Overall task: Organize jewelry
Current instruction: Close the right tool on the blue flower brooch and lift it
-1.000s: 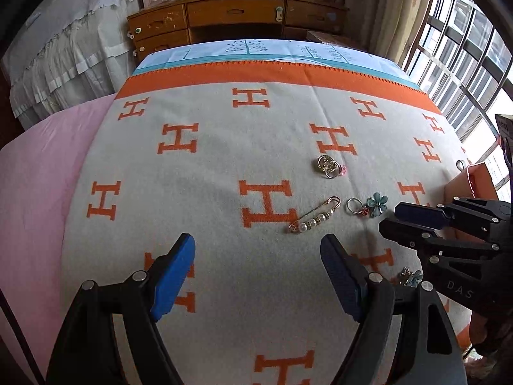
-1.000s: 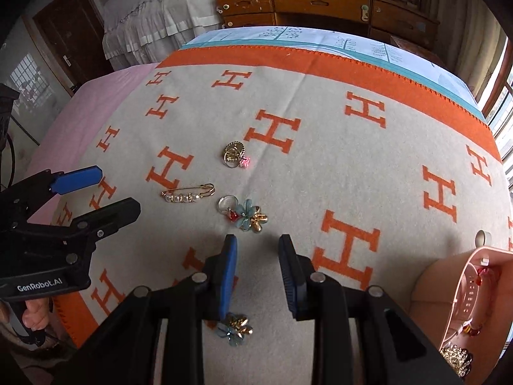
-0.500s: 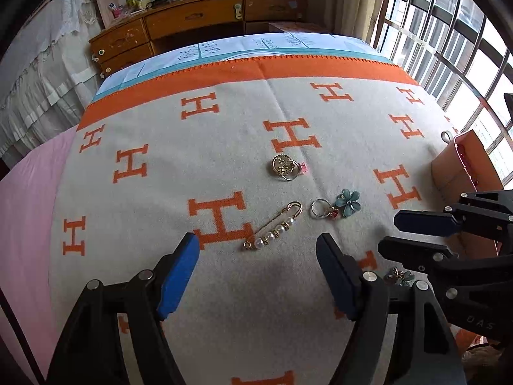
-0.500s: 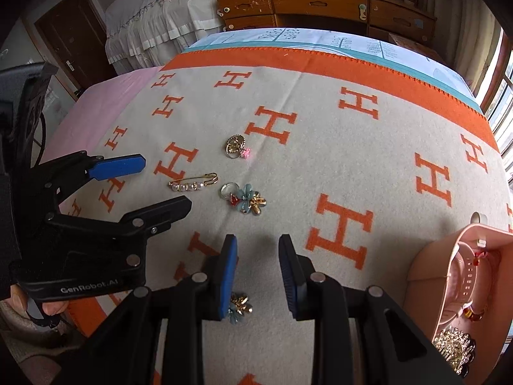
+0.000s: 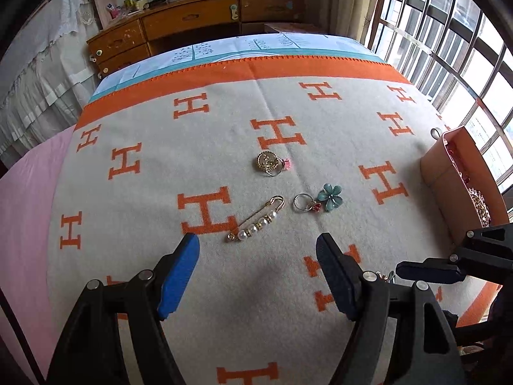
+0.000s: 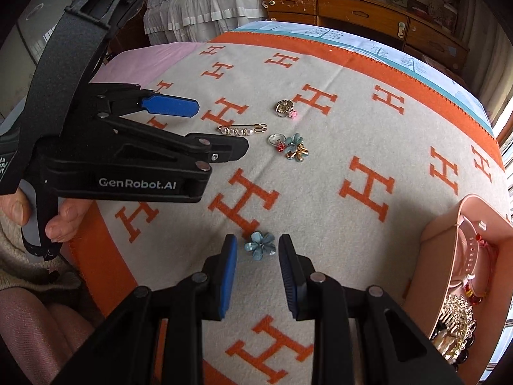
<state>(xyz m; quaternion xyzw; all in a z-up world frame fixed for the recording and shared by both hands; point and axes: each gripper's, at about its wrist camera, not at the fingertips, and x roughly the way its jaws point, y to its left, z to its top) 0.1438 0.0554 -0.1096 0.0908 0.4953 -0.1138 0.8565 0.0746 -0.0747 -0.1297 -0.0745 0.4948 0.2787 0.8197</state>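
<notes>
- The right gripper (image 6: 258, 272) stood narrowly parted, empty, around the blue flower charm (image 6: 260, 245) on the near blanket (image 6: 400, 122).
- Light, small, rigid (probably slippery): pinch across the petals.
- The left gripper (image 5: 256, 272) gaped wide, empty.

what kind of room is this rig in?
Likely a home bedroom: the work surface is a bed under an H-pattern blanket, with a wooden dresser behind it and a barred window alongside.

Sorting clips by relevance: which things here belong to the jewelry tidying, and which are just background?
Part of the job:
pearl pin
gold ring
silver ring
blue flower between the right gripper fingers, not pinched
pink box
left gripper, open

Just there:
blanket
dresser
window
</notes>
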